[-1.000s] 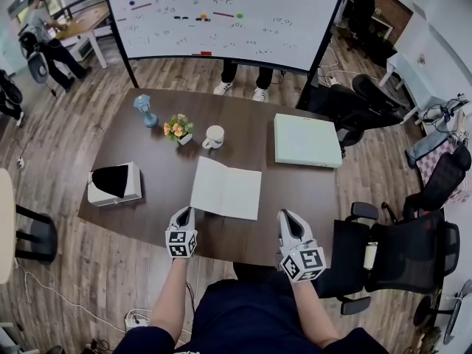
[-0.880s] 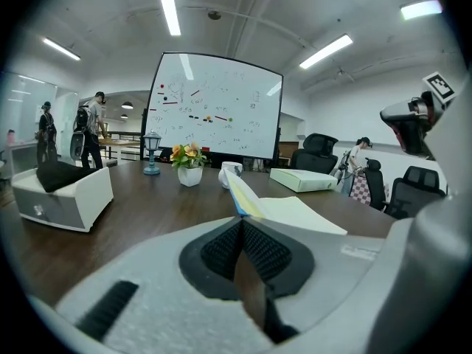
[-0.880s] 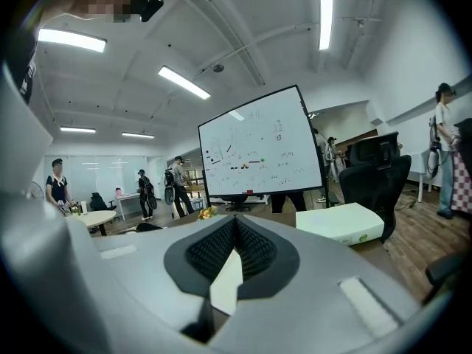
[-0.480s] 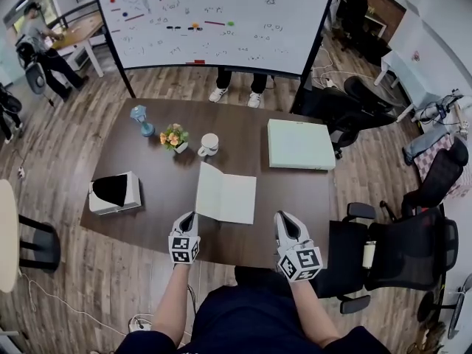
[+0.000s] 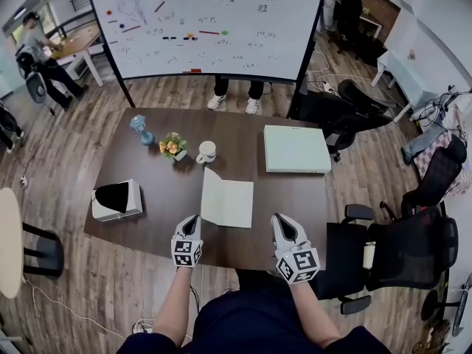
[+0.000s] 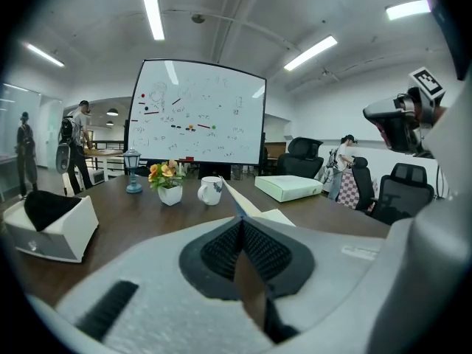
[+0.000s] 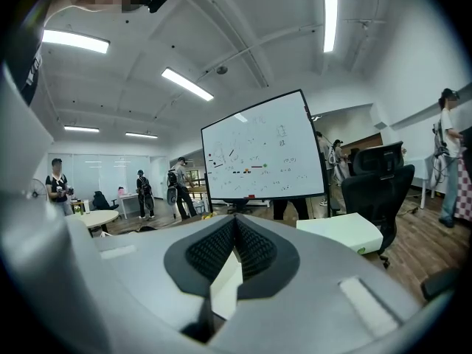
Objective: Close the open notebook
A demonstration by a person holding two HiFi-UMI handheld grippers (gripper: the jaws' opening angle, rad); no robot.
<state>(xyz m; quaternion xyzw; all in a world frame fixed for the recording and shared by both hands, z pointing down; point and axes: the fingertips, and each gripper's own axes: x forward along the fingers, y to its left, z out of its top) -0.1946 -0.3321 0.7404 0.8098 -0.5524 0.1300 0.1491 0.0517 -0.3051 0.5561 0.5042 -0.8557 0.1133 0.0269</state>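
Observation:
The white notebook (image 5: 227,201) lies on the dark table (image 5: 147,168) near its front edge. Its left leaf stands tilted up off the table, and the right leaf lies flat. In the left gripper view the raised leaf (image 6: 234,198) shows edge-on just beyond the jaws. My left gripper (image 5: 190,223) is shut with nothing in it, just short of the notebook's near left corner. My right gripper (image 5: 279,223) is likewise shut and holds nothing, to the right of the near right corner. A strip of the notebook (image 7: 225,285) shows under the right gripper's jaws.
A mug (image 5: 206,152), a small flower pot (image 5: 172,147) and a blue lantern (image 5: 141,129) stand behind the notebook. A white box with a black insert (image 5: 116,199) sits at the left, a pale green box (image 5: 296,149) at the back right. Office chairs (image 5: 383,249) stand right of the table.
The notebook lay flat and wide open; its left leaf has since swung up and it looks narrower. Both grippers stay shut near the front edge.

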